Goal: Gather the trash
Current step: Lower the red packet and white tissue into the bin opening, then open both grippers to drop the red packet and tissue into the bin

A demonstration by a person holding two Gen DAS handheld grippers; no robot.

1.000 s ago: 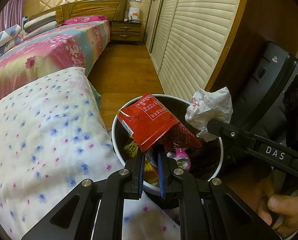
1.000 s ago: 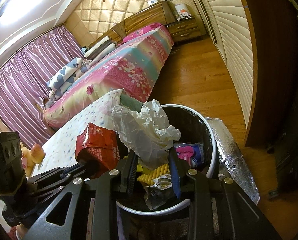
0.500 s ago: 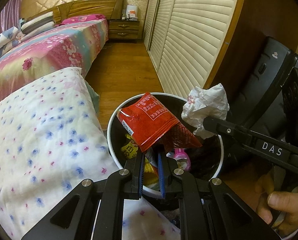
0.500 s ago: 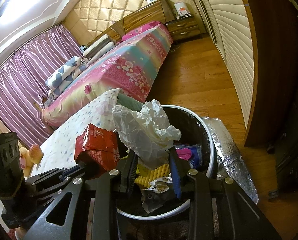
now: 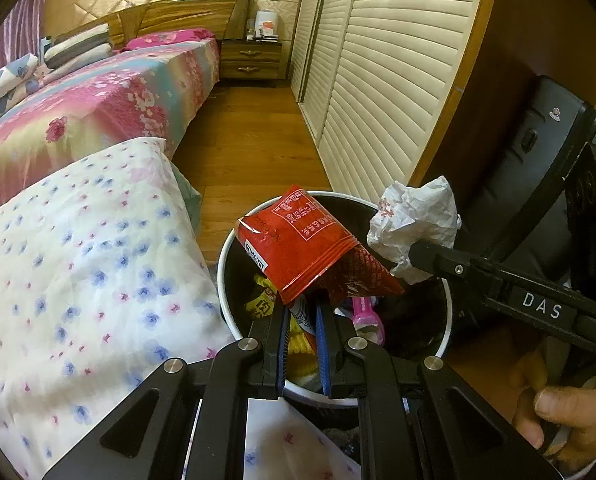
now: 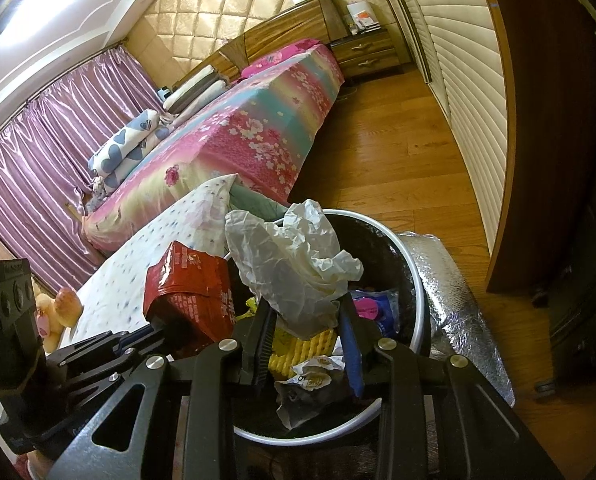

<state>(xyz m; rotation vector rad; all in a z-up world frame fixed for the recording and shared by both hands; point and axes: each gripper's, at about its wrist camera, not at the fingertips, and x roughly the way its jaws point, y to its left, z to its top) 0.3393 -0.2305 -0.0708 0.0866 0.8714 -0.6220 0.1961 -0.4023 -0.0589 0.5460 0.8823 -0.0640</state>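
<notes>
Trash bin (image 5: 228, 248) stands on bedroom wood floor (image 5: 250, 152); left gripper (image 5: 302, 304) pinches red wrapper (image 5: 298, 240), right gripper (image 6: 308, 316) grips crumpled paper (image 6: 294, 264).

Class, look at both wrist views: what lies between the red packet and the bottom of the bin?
Only air, then earlier trash: under the red packet, the bin holds yellow wrappers and a pink item. The left wrist view shows this best.

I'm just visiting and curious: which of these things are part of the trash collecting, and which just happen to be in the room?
Part of the job:
- red snack wrapper, held in the left gripper
- crumpled white paper, in the right gripper
- trash bin, already holding litter

Just lying about:
- flowered quilt
- bed
- nightstand
- silver foil mat
</notes>
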